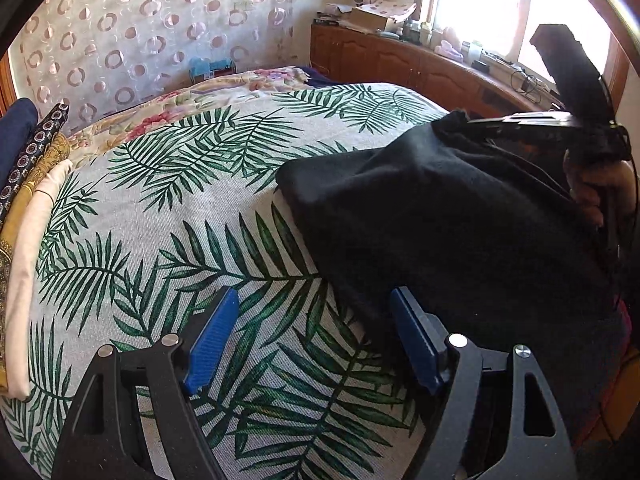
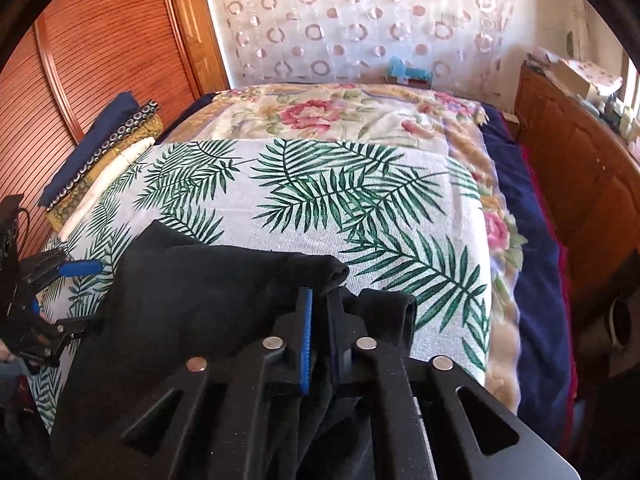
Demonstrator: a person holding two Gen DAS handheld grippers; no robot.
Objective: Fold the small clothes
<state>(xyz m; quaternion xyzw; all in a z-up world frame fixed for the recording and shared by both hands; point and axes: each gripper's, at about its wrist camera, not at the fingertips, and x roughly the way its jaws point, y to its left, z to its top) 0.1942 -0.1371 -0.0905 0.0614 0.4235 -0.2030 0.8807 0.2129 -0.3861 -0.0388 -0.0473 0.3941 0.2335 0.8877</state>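
The right hand-held gripper [image 2: 318,320] is clamped on a bunched edge of the black garment [image 1: 420,220], while the left hand-held gripper [image 1: 316,320] stands wide open with nothing between its pads, just beside the garment's near edge.

The likely trouble: the right grip seems to catch several layers at once, so a pull could drag the whole bundle across the leaf-print sheet [image 1: 200,200] instead of spreading it. If the left gripper closes where it is, it may pinch the sheet with the garment, or miss the edge altogether.

The garment is soft, matt black and crumpled, with rounded folds and one loose end curling away from the right gripper. It lies on the bed, at the near side of the leaf-print sheet, well apart from the stack of folded clothes [image 2: 100,152] at the sheet's far left edge.
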